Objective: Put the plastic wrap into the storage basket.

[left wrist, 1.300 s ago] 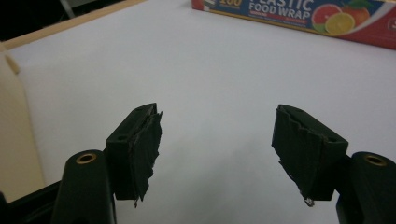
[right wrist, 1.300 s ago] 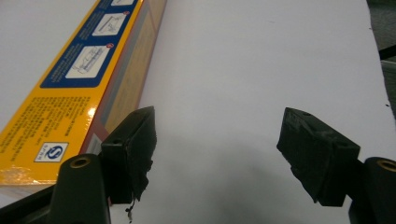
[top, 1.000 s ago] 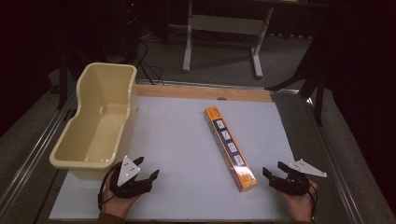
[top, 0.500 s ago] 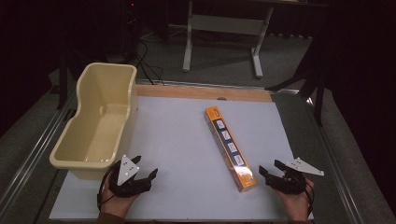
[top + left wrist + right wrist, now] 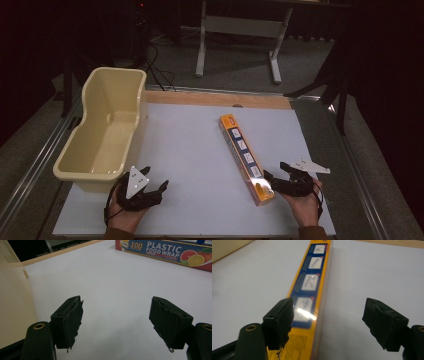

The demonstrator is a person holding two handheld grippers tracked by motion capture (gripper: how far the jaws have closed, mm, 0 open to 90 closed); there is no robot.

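Since a second ago my right gripper has slid in toward the near end of the plastic food wrap box, jaws just opening wider; my left hasn't moved. At left, I see the cream plastic tub on the white tabletop's edge. My left gripper sits just in front of it, jaws wide apart and empty. The box lies diagonally right of centre; my right gripper's spread jaws straddle its end, pads not pressing.

White table brightly lit from above; surrounding room dark. Glare streaks the box. Near jaws slightly soft.
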